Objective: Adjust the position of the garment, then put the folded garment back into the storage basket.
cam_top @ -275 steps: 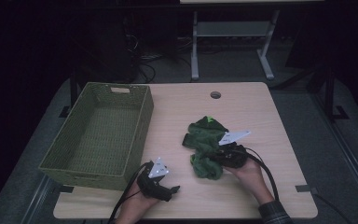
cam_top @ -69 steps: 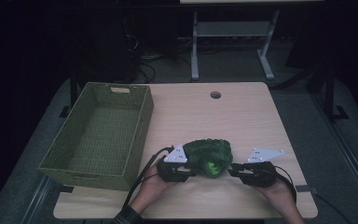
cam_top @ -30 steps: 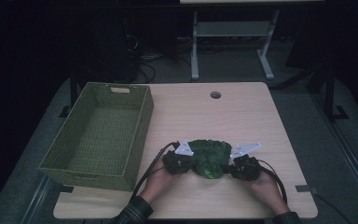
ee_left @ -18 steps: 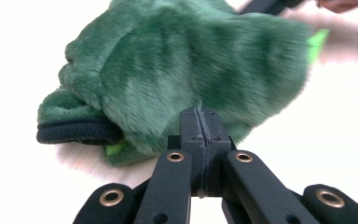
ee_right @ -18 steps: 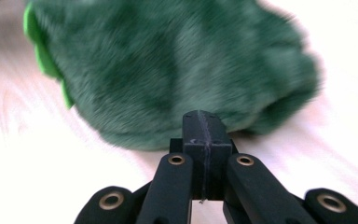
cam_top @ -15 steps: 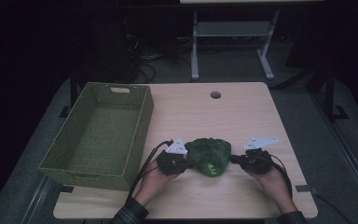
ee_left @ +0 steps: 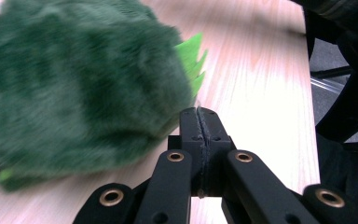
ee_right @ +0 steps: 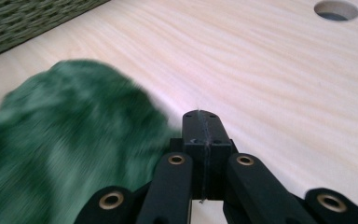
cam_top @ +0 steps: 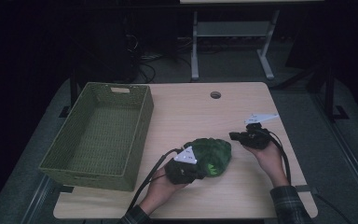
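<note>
1. The green fuzzy toy point(cam_top: 210, 156) lies on the table point(cam_top: 186, 116), near the basket point(cam_top: 100, 130).
2. My left gripper point(cam_top: 200, 171) (squeezed together, holding nothing) sits touching the toy.
3. My right gripper point(cam_top: 233, 136) is pinched together too, just beside it.

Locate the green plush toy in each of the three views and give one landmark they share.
High view: green plush toy lies on the table's near middle, between the two grippers.
Left gripper view: it is at upper left, beside the shut fingers.
Right gripper view: it is at lower left.
Shared landmark: the light wooden tabletop under the toy.
</note>
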`<state>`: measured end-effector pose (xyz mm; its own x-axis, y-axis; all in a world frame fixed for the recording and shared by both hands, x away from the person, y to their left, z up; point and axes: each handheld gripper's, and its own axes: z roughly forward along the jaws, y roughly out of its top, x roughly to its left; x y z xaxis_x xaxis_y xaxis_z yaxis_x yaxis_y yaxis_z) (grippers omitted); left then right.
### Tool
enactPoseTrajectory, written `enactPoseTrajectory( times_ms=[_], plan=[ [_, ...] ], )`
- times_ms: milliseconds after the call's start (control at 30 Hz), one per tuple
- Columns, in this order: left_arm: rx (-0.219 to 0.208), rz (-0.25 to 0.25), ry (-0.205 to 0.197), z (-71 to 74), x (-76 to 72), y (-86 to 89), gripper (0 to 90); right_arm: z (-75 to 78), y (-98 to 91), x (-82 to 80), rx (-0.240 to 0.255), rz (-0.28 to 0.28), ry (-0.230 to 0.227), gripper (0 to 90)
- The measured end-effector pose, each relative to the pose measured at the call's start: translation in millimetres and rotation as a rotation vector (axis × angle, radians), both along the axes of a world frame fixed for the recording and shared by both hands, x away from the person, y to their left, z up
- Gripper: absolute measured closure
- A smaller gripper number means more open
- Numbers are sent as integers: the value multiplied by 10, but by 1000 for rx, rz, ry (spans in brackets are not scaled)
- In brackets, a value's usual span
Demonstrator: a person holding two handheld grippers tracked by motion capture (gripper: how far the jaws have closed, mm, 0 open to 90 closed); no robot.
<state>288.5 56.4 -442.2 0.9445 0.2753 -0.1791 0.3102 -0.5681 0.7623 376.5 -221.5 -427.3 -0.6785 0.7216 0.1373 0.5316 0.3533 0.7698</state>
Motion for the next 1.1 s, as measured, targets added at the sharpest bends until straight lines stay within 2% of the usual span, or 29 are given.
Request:
enactPoseTrajectory(
  times_ms=[67,133,200,267,367,467,567,700,867,1100],
  plan=[
    [3,-11,3,-25,0,-54,895,-29,83,108,-3,23,33,899],
    [19,-22,1,-74,10,-123,895,-65,175,176,-6,31,15,899],
    [23,-19,10,-111,29,-155,895,-105,261,266,-12,52,51,899],
    [25,-10,16,-146,55,-175,895,-150,348,330,-20,67,59,899],
    [32,-1,18,-177,90,-175,895,-227,444,375,-33,88,62,899],
    [48,12,11,-200,117,-153,895,-304,476,385,-46,107,100,899],
    [54,30,15,-224,145,-114,895,-314,451,359,-35,114,135,899],
    [72,38,6,-225,196,-47,895,-298,421,315,-41,133,143,899],
    [71,72,8,-228,235,64,895,-308,401,205,-56,150,132,899],
    [89,106,5,-242,317,224,896,-315,345,-10,-57,168,123,899]
  ],
)
